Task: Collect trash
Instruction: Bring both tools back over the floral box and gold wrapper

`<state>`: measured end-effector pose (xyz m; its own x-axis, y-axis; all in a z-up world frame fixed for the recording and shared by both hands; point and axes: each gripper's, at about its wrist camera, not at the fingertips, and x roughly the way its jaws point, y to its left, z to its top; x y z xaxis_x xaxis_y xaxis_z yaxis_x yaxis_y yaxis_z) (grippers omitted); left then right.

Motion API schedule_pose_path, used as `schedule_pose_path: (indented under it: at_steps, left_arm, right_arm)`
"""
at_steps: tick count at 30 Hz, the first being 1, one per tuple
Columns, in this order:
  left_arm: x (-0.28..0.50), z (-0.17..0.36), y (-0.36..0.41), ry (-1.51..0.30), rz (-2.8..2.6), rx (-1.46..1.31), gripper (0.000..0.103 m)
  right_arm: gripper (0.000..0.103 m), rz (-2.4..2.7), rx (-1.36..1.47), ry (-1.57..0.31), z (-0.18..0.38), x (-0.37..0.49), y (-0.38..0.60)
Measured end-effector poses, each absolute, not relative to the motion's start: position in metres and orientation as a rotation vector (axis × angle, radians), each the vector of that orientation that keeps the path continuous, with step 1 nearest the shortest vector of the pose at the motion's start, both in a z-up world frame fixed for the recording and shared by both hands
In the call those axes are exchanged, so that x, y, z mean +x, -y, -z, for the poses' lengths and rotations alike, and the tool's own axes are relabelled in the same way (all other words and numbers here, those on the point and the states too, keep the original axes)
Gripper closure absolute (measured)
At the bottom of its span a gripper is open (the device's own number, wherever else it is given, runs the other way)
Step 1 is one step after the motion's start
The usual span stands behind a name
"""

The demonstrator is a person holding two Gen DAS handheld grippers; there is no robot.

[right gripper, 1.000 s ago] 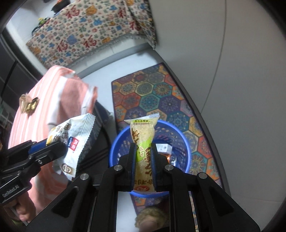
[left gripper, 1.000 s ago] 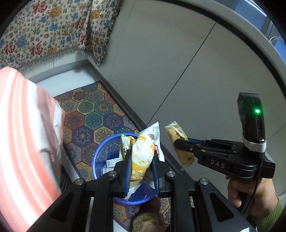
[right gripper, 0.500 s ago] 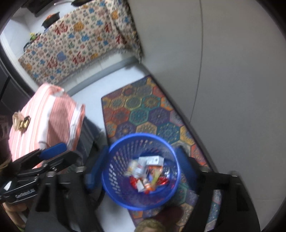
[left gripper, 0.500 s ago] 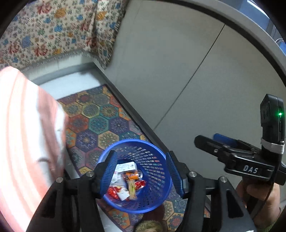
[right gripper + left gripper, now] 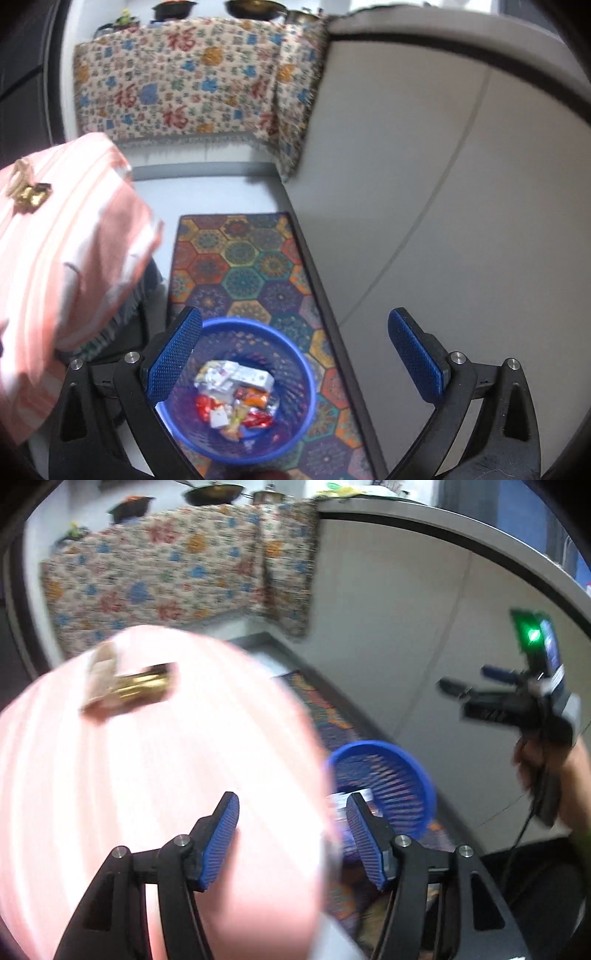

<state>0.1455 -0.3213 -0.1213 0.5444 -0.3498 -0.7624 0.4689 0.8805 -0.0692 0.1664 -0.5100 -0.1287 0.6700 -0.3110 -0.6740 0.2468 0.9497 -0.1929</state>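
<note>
A blue mesh basket (image 5: 306,373) stands on the patterned rug and holds several wrappers (image 5: 236,391); it also shows in the left wrist view (image 5: 391,775). My left gripper (image 5: 291,842) is open and empty, above the edge of a pink striped cloth (image 5: 147,794). My right gripper (image 5: 295,358) is open and empty, above the basket and the rug; it also shows in the left wrist view (image 5: 465,681). A gold and white wrapper (image 5: 129,688) lies on the pink cloth, also seen in the right wrist view (image 5: 27,190).
A patterned hexagon rug (image 5: 243,258) lies along a grey wall (image 5: 443,184). A floral cloth (image 5: 184,81) hangs over a counter at the back, with pans on top. The pink cloth (image 5: 62,258) covers a raised surface at the left.
Both grippers opened and let their snack packets fall into the basket. Both then rose and tilted up; the left one swung left over the pink cloth.
</note>
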Motion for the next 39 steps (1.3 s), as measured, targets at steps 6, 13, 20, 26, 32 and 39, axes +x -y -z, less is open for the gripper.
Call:
schedule_pose_path:
  at_steps: [6, 13, 20, 26, 32, 39]
  left_arm:
    - [0.156, 0.128, 0.218, -0.873, 0.298, 0.127, 0.041]
    - [0.171, 0.138, 0.139, -0.878, 0.148, 0.098, 0.041]
    - [0.172, 0.157, 0.117, -0.901, 0.129, 0.093, 0.035]
    - [0.181, 0.159, 0.120, -0.918, 0.145, 0.061, 0.023]
    - [0.189, 0.162, 0.128, -0.933, 0.150, 0.085, 0.012]
    - [0.188, 0.162, 0.127, -0.931, 0.150, 0.083, 0.011]
  right_arm:
    - [0.001, 0.142, 0.027, -0.699, 0.111, 0.175, 0.429]
    - [0.001, -0.167, 0.033, -0.801, 0.142, 0.200, 0.294]
    - [0.001, -0.228, -0.060, -0.880, 0.174, 0.215, 0.249]
    - [0.001, -0.236, -0.109, -0.887, 0.182, 0.211, 0.240]
    - [0.001, -0.244, -0.091, -0.892, 0.182, 0.207, 0.249]
    - [0.001, -0.256, -0.152, -0.886, 0.167, 0.257, 0.269]
